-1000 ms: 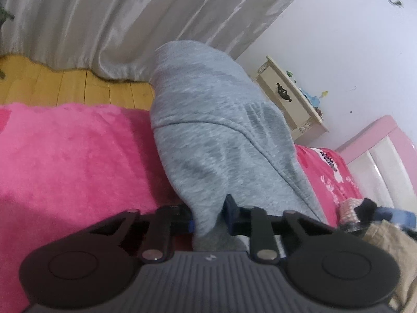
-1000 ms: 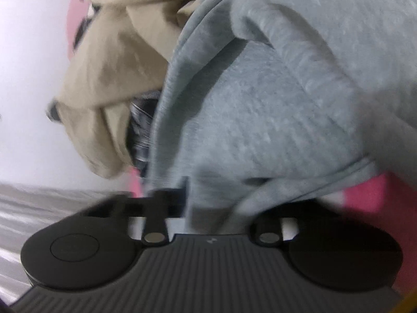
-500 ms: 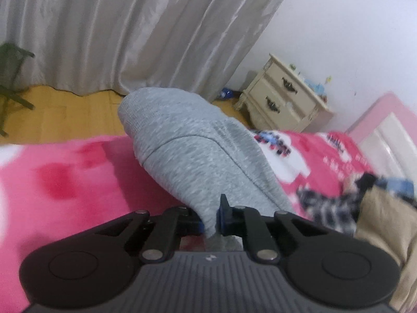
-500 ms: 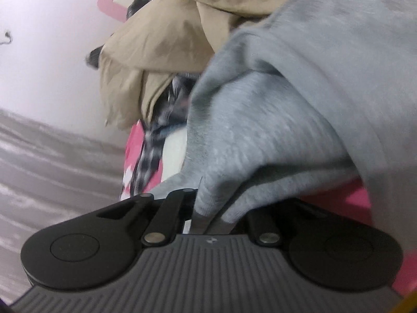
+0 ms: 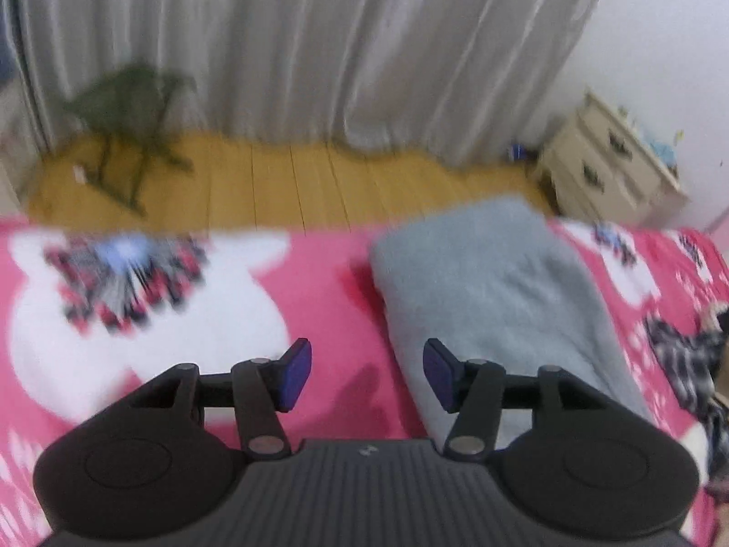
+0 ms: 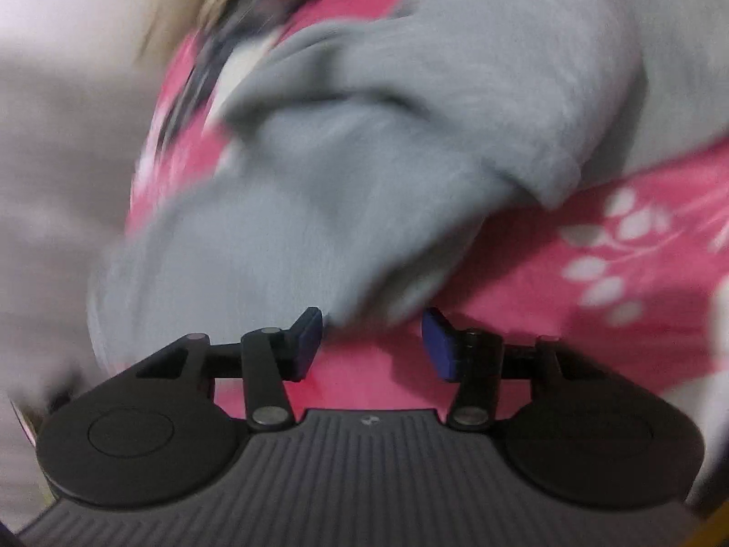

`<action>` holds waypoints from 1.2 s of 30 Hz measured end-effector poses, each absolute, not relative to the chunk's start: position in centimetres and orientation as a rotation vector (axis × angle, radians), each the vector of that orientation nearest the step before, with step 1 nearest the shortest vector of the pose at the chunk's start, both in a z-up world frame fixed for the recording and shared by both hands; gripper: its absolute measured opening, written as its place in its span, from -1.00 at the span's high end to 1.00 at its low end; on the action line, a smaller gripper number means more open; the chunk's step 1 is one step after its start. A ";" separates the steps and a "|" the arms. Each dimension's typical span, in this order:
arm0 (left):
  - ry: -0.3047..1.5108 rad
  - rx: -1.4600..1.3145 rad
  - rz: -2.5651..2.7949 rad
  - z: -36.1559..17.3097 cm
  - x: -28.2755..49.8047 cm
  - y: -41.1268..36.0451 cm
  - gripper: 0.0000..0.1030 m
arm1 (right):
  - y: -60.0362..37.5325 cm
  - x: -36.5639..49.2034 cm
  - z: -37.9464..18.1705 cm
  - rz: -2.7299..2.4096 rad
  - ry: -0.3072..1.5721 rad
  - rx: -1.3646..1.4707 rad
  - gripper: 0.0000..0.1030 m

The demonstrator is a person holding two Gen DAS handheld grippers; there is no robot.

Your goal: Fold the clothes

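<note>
Left wrist view: my left gripper [image 5: 367, 373] stands released, nothing between its blue pads, over the pink blanket [image 5: 337, 301]. The grey garment [image 5: 492, 301] lies folded just ahead and right of it, past its right finger, laid down so the fold can settle. Beyond are floor [image 5: 291, 182] and curtain [image 5: 319, 45]. In the right wrist view my right gripper [image 6: 371, 346] is released too, the garment just ahead. A second ago both clenched it aloft; their jaws have just opened.
</note>
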State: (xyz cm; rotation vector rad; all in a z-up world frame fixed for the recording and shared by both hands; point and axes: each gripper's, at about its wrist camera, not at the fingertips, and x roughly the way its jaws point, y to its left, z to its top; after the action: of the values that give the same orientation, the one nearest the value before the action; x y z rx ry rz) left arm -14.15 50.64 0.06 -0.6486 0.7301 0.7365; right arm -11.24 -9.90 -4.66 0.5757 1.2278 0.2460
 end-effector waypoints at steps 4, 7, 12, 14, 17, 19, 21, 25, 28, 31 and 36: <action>0.620 -0.589 0.765 1.6 -11.3 49.9 -0.07 | -4.5 -10.0 0.4 0.518 1.146 0.326 0.07; 0.520 -0.690 0.806 2.0 -8.5 49.7 -0.22 | 1.3 -6.0 3.2 0.694 0.979 0.187 0.07; 0.537 -0.551 0.941 -0.9 -4.6 49.2 -0.15 | 15.2 4.8 1.2 0.882 0.826 0.034 0.21; 0.545 -0.513 0.944 -1.6 -4.2 49.7 -0.16 | 20.8 8.1 -0.7 0.974 0.806 -0.037 0.22; 0.544 -0.502 0.960 -2.2 -3.6 50.3 -0.18 | 28.1 11.7 -3.3 1.053 0.751 -0.180 0.22; 0.554 -0.471 0.980 -2.6 -2.4 49.8 -0.19 | 30.9 13.4 -4.5 1.078 0.752 -0.226 0.22; 0.579 -0.416 0.990 -3.1 -1.4 49.5 -0.21 | 32.6 14.1 -5.5 1.112 0.792 -0.257 0.22; 0.581 -0.364 0.985 -3.2 -0.8 48.3 -0.20 | 32.9 13.2 -5.5 1.113 0.807 -0.304 0.94; 0.536 -0.356 0.950 -2.6 -1.3 47.3 -0.05 | 31.4 11.8 -3.8 1.089 0.754 -0.271 0.96; 0.534 -0.311 0.933 -2.7 -0.8 46.4 -0.05 | 30.7 11.6 -2.8 1.058 0.696 -0.252 0.96; 0.582 -0.238 0.933 -3.6 0.8 45.4 -0.09 | 32.6 12.9 -6.0 0.979 0.690 -0.373 0.95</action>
State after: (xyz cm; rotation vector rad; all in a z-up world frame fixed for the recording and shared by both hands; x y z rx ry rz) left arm 0.77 45.41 -3.58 -0.2378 0.5825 0.9329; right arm 12.93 32.62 -5.98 -0.3729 0.6903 0.9787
